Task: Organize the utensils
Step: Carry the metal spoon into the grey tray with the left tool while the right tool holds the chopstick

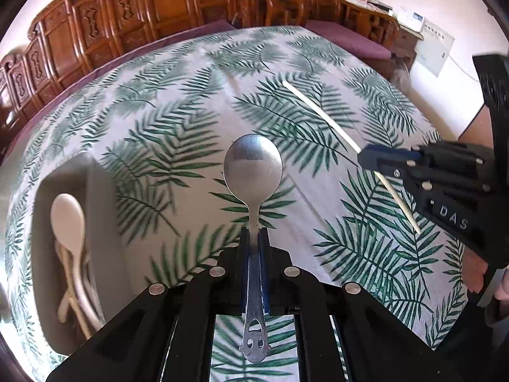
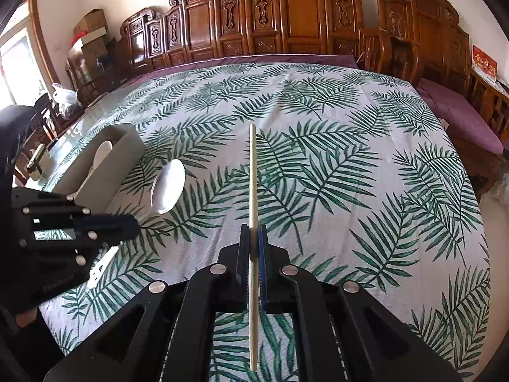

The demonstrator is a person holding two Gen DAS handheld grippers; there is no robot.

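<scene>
My left gripper (image 1: pixel 253 229) is shut on the handle of a steel spoon (image 1: pixel 253 165), bowl forward, held above the leaf-print cloth. It also shows in the right wrist view (image 2: pixel 127 222), with the spoon bowl (image 2: pixel 168 187) pointing towards the holder. My right gripper (image 2: pixel 253 227) is shut on a pale chopstick (image 2: pixel 252 172) that points forward. It shows in the left wrist view (image 1: pixel 366 159) at the right with the chopstick (image 1: pixel 321 113). A grey utensil holder (image 1: pixel 63 184) at the left holds a white spoon (image 1: pixel 68 219); it also shows in the right wrist view (image 2: pixel 105 165).
The table carries a leaf-print cloth (image 2: pixel 318 159). Carved wooden chairs (image 2: pixel 286 19) stand along its far side. A purple cushion (image 2: pixel 458 117) lies at the right. Boxes and bags (image 2: pixel 89 31) stand at the far left.
</scene>
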